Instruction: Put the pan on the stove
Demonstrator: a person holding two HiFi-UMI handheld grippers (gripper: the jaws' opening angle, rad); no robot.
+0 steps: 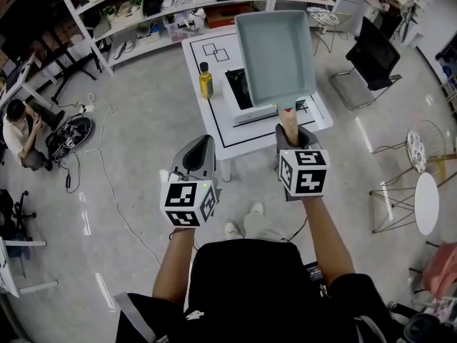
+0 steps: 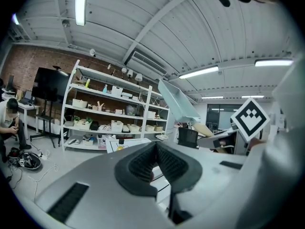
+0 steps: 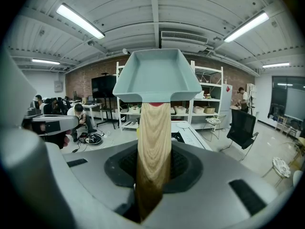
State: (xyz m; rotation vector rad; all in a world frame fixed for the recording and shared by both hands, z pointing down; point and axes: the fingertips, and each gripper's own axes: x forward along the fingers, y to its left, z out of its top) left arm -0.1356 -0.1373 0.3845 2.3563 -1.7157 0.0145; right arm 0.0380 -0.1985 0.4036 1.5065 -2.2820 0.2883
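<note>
head view: a person stands before a white table (image 1: pixel 214 123), a gripper in each hand; the right gripper (image 1: pixel 289 129) holds a pale blue-green pan (image 1: pixel 275 48) by its wooden handle (image 1: pixel 288 118), the pan lifted in the air between the person and the table and, in this view, covering part of the stove (image 1: pixel 239 91) that sits on the tabletop; a yellow bottle (image 1: pixel 206 81) stands just left of the stove; the left gripper (image 1: pixel 203 141) hangs beside the right one, carrying nothing; another person (image 1: pixel 20 131) sits on the floor at far left, near the shelves (image 1: pixel 136 13).

left gripper view: the dark pads meet at their tips with nothing between them; the pan shows up and to the right, tilted, apart from this gripper.

right gripper view: the jaws are clamped on the wooden handle, which runs straight up the middle to the pan's square body; the shelves stand behind it.
</note>
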